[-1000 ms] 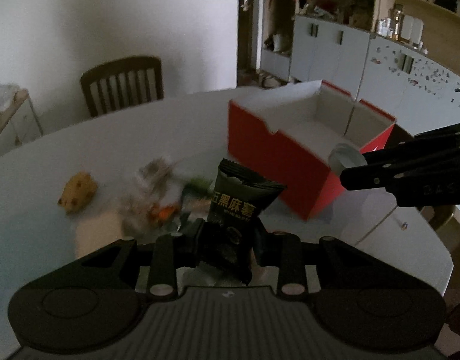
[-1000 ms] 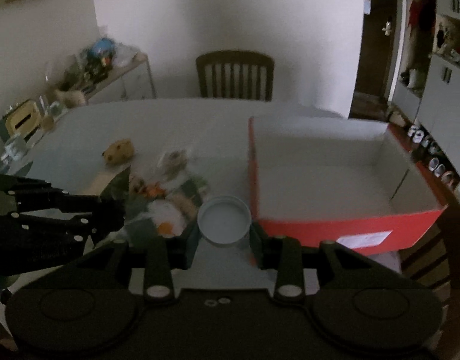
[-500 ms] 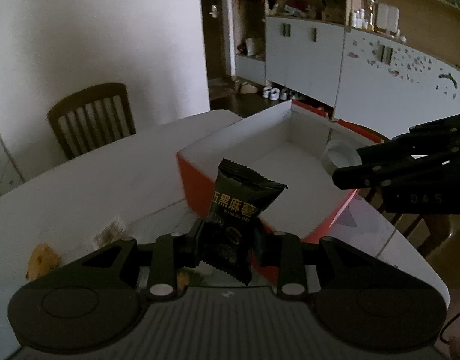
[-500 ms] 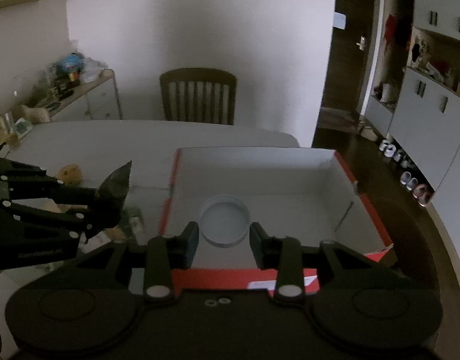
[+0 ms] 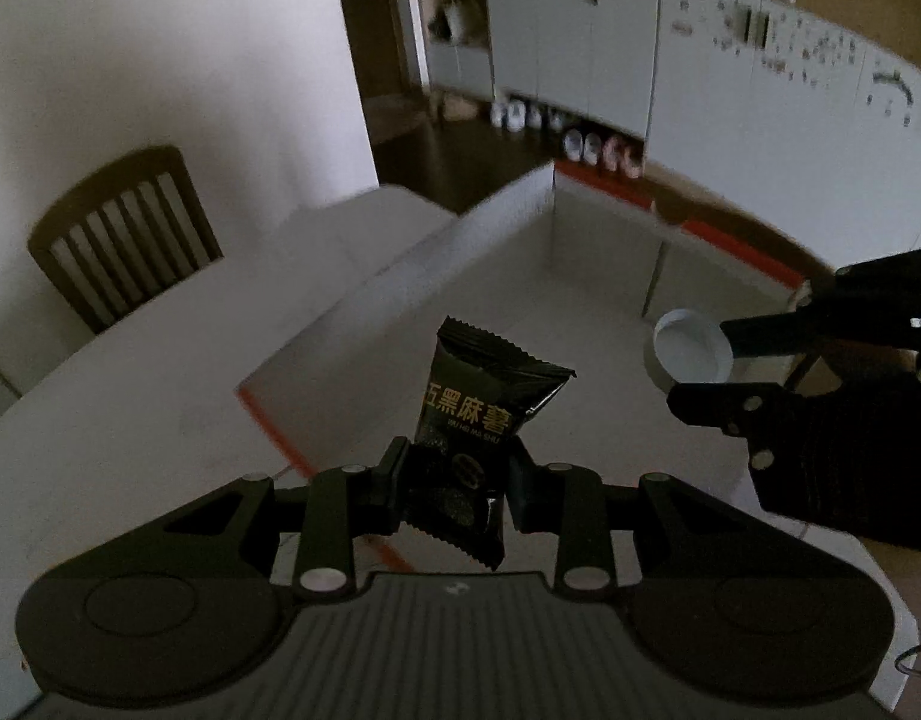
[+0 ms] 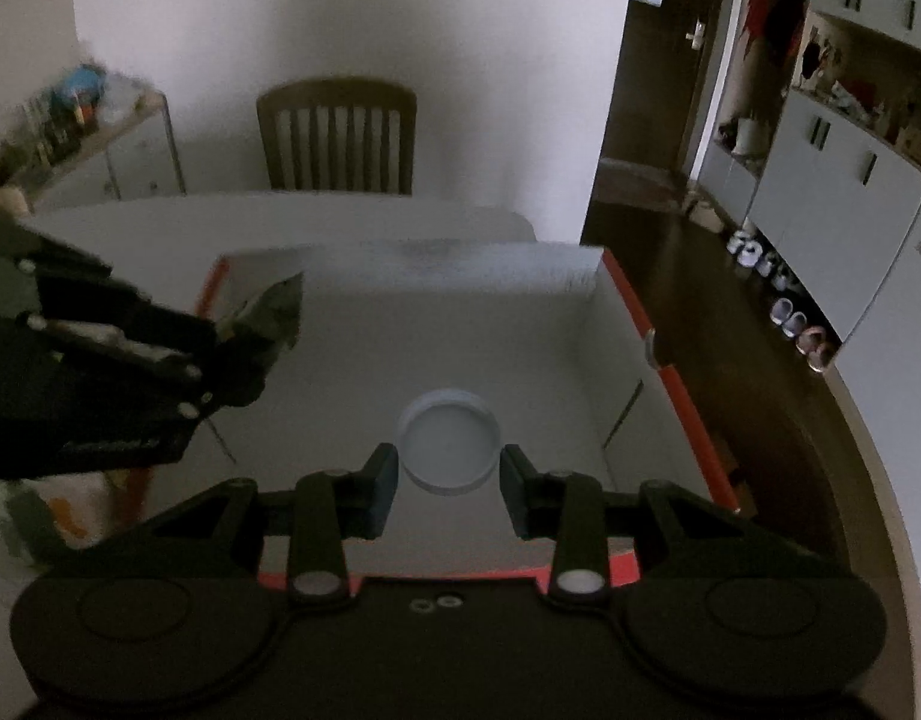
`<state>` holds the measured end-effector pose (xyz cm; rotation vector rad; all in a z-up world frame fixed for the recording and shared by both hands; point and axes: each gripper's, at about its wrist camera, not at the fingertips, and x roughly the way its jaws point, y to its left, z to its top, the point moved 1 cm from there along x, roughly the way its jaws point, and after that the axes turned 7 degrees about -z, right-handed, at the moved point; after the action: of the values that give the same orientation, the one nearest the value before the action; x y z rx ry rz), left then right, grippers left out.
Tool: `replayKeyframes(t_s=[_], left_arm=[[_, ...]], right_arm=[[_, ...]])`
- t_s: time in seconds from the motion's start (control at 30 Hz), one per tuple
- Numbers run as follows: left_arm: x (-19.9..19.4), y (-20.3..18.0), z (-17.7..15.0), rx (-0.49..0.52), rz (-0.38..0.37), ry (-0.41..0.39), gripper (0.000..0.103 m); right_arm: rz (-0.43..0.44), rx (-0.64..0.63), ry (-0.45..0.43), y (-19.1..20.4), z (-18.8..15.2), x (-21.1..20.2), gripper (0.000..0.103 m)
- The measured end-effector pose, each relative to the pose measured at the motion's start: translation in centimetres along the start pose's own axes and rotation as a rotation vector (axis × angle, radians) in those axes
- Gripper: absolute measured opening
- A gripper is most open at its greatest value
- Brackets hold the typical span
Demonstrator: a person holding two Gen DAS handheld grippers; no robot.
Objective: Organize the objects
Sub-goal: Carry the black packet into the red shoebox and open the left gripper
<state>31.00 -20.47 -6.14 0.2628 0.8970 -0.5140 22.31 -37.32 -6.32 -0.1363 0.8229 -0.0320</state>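
Left tool (image 5: pixel 454 480) clamped on black snack packet (image 5: pixel 481 426), right tool (image 6: pixel 448 480) parted around white lid (image 6: pixel 449 441), both above red box (image 6: pixel 670 384) at 12 o'clock

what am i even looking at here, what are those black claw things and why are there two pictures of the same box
These are two handheld grippers, one in each of a person's hands, each with a fisheye camera looking along its jaws. There is no robot arm. One picture is the left gripper's view: it is shut on a black snack packet. The other is the right gripper's view, with a round white lid between its jaws; whether they still pinch it is unclear. Both hang over an open red box with a white inside, standing on a white table.
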Motion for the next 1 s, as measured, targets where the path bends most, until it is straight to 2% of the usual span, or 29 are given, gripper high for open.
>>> replayKeyframes(t_s=[0.13, 0.33, 0.67, 0.93, 1.0], left_arm=[[3.4, -0.1, 1.4, 0.036, 0.010, 0.077, 0.031], [7.9, 0.0, 2.4, 0.028, 0.001, 0.184, 0.031], [13.0, -0.7, 2.4, 0.039, -0.039, 0.378, 0.031], [13.8, -0.8, 3.0, 0.065, -0.046, 0.413, 0.032], [13.8, -0.7, 3.1, 0.062, -0.050, 0.414, 0.035]], right_arm=[[-0.005, -0.023, 0.063, -0.8, 0.1, 2.8, 0.036], [0.035, -0.033, 0.183, -1.5, 0.2, 6.8, 0.036], [0.036, -0.095, 0.343, -0.9, -0.5, 10.3, 0.036], [0.034, -0.122, 0.387, 0.2, -1.5, 10.7, 0.036], [0.035, -0.130, 0.395, 0.4, -1.7, 10.8, 0.036]])
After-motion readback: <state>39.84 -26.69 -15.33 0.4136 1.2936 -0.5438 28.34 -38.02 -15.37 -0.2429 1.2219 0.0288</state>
